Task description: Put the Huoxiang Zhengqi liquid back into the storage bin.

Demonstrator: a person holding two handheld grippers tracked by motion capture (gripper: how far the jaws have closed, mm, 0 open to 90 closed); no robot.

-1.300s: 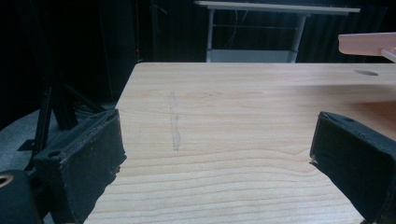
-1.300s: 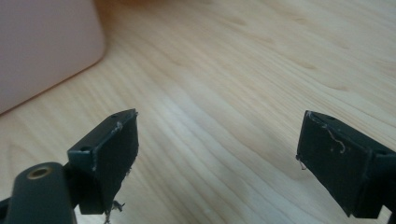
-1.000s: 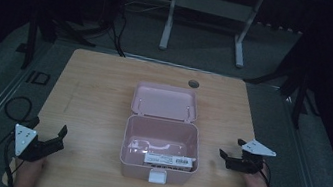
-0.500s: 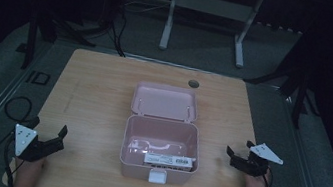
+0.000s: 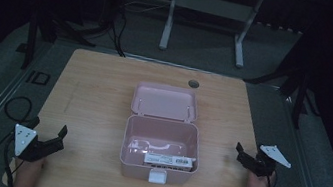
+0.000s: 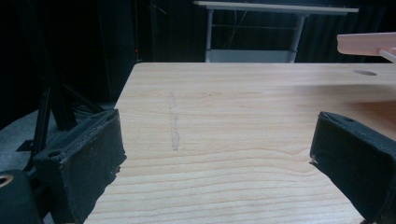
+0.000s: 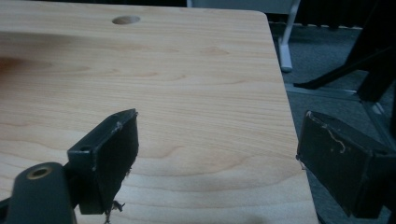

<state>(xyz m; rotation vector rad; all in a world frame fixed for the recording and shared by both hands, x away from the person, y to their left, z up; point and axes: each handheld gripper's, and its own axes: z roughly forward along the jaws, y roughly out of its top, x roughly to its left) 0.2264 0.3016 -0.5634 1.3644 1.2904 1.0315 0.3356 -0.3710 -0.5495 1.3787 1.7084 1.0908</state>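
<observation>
- Two grippers rest at opposite sides of the table (image 5: 94, 87), each in a hand that comes in from the near edge
- Left gripper (image 5: 53, 140) sits near the near-left corner, jaws spread wide with nothing between them; its own view shows bare wood grain and a faint pale scuff (image 6: 173, 122) in the gap
- Right gripper (image 5: 244, 156) hovers at the right edge, jaws likewise wide apart and empty; its own view has one jaw over the wood and the other out past the table edge, over the grey floor (image 7: 327, 60)
- Box (image 5: 160, 149), pink, stands open in the middle of the table towards the near side, well apart from both grippers
- Lid (image 5: 165, 101) is thrown back and lies behind the box, inner face up
- Inside the box, against the near wall, lies a white device (image 5: 170, 161) with a label and a row of ports; a thin white cable (image 5: 156, 146) curls just behind it
- Latch (image 5: 157, 176), white, hangs on the front wall of the box
- Round hole (image 5: 193, 83) in the tabletop lies just beyond the lid, near the far edge
</observation>
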